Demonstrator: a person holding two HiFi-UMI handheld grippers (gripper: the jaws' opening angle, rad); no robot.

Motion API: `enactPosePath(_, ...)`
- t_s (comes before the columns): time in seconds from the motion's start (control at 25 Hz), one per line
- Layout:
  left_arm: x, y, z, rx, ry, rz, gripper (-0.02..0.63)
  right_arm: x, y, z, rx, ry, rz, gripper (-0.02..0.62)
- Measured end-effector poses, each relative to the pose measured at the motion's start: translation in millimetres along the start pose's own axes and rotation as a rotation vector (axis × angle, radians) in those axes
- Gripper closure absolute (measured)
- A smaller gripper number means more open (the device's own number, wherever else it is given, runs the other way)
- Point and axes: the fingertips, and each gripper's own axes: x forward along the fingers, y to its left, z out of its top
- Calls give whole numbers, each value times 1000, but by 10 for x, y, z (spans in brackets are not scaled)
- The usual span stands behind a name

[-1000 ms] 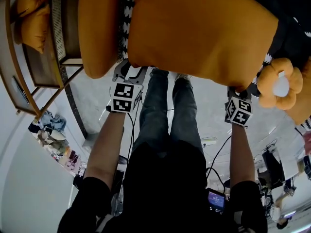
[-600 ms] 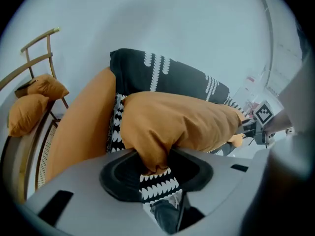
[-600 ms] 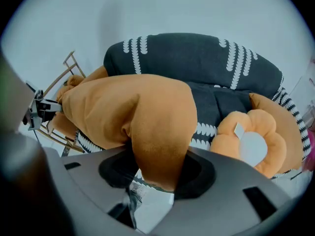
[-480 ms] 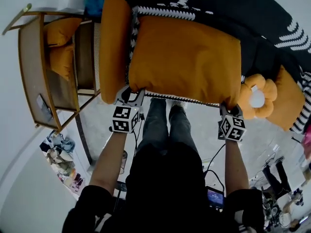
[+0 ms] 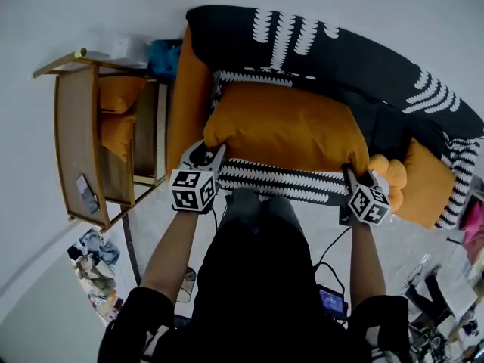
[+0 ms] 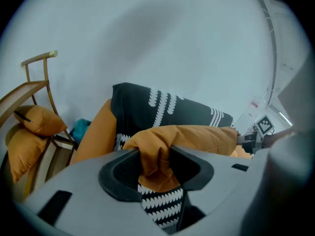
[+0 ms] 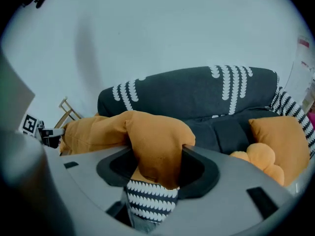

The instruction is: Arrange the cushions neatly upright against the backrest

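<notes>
While left tongs [image 5: 204, 157] and right tongs [image 5: 355, 175] pinch its corners, the big orange cushion [image 5: 287, 127] hangs short of the backrest [image 5: 340, 51].
Flower cushion [image 5: 386, 174] near the backrest's right end seems unplaced too.

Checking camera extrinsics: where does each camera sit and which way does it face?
Head view: on head, steeply down at sofa; forearms, legs, left gripper and right gripper show.
Left gripper view: on left gripper, along its jaws toward backrest; jaws clamp cushion.
Right gripper view: likewise; jaws clamp cushion.
Shared by all: cushion, backrest.
</notes>
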Motion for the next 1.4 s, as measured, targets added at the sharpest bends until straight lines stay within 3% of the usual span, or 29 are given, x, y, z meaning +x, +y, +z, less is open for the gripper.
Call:
enactPosePath(0.36,470,166,1003,37,-94,-6,402,259,29,1082,46,-195,-47,342)
enactPosePath(0.72,749,279,1488,58,-115,-5,385,445,28,1602,24,-294,-113,333)
enactPosePath(0.96,724,388,1654,50,-160,31,327,311,18,1872,39,-404,-158,242)
enactPosePath(1.16,508,407,1795,129,-227,52,284,113,113,1867,58,-463,-163,232)
enactPosePath(1.4,284,378,1504,113,-212,33,284,198,240,1324,161,-458,-228,239)
